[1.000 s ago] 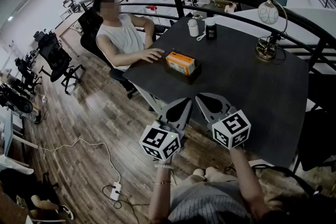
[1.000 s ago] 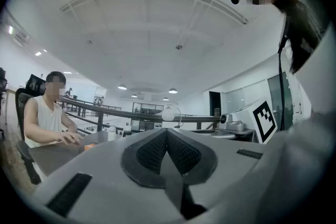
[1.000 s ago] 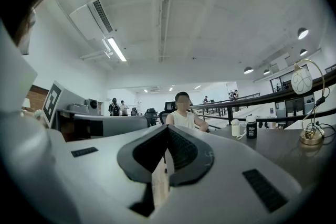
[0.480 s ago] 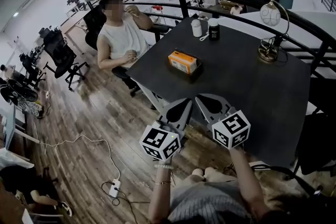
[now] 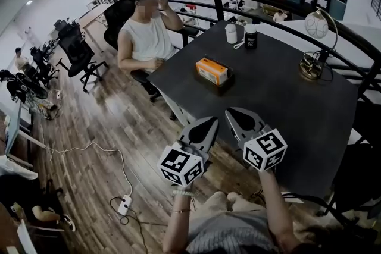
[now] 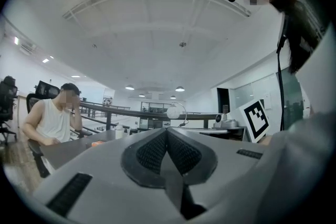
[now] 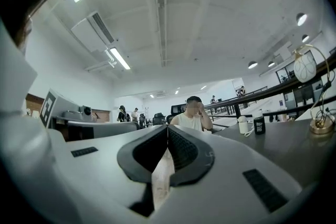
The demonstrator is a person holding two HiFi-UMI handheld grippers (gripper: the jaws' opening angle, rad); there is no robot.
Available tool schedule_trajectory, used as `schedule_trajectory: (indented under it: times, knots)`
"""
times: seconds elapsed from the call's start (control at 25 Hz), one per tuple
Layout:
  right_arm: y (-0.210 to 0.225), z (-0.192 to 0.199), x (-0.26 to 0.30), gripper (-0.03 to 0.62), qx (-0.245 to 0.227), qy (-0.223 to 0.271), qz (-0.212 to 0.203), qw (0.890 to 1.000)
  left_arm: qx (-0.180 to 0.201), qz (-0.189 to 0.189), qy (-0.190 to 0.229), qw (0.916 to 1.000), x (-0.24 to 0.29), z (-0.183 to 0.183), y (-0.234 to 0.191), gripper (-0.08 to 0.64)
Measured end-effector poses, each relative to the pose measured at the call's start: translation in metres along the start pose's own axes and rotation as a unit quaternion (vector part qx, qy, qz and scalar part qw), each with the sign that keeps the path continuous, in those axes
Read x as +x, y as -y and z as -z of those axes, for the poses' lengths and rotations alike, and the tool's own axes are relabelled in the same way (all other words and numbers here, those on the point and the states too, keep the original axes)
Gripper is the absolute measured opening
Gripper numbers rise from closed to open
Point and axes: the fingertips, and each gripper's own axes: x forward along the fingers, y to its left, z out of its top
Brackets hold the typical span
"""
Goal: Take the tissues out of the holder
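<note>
1. Sitting flat in a dark holder (image 5: 218,87) on the black table (image 5: 280,104), the orange pack of tissues (image 5: 212,70) looks untouched, with the holder's rim around its base.
2. Well short of the holder, at the table edge nearest the camera, the left gripper (image 5: 208,123) and the right gripper (image 5: 232,113) hang side by side. Their noses aim toward the holder, and only bare tabletop lies between.
3. The left gripper view shows that gripper's (image 6: 167,131) ribbed pads pressed together along one seam, with nothing caught in them. The right gripper (image 7: 167,128) reads the same in its own view, fully closed and empty.
4. Beyond the holder, a white cup (image 5: 231,33) and a dark can (image 5: 251,37) stand together near the far edge. A globe lamp (image 5: 315,38) stands off to the holder's right. A seated person (image 5: 146,38) is at the table edge to its left.
5. My reading is that the step in hand is the approach, and none of the removal is done.
6. The next move calls for carrying a gripper forward to the holder and spreading its jaws before it arrives. It should then take the pack by its sides or top edge.
7. The other gripper could usefully steady the holder, which may otherwise lift along with the pack.
</note>
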Motion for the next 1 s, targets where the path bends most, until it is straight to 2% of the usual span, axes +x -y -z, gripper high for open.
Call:
schedule_trajectory:
  times: [0.16,0.28,0.48,1.0]
  knots:
    - [-0.007,0.009,0.012,0.014,0.025,-0.008,-0.026,0.999,-0.016,-0.047,-0.009,0.9987,-0.019,0.008,-0.024,0.008]
    - [-0.003,0.013,0.023,0.014,0.033,-0.018,-0.047,0.998,-0.013,-0.057,-0.008,0.9982,-0.012,0.006,-0.036,0.008]
    - [0.012,0.014,0.046,0.014,0.027,-0.028,-0.058,0.998,-0.012,-0.048,-0.008,0.9987,0.013,0.009,-0.054,0.008]
    - [0.081,0.011,0.122,0.014,0.036,-0.023,0.01,0.999,-0.013,0.004,-0.023,0.9996,0.076,0.012,-0.14,0.008]
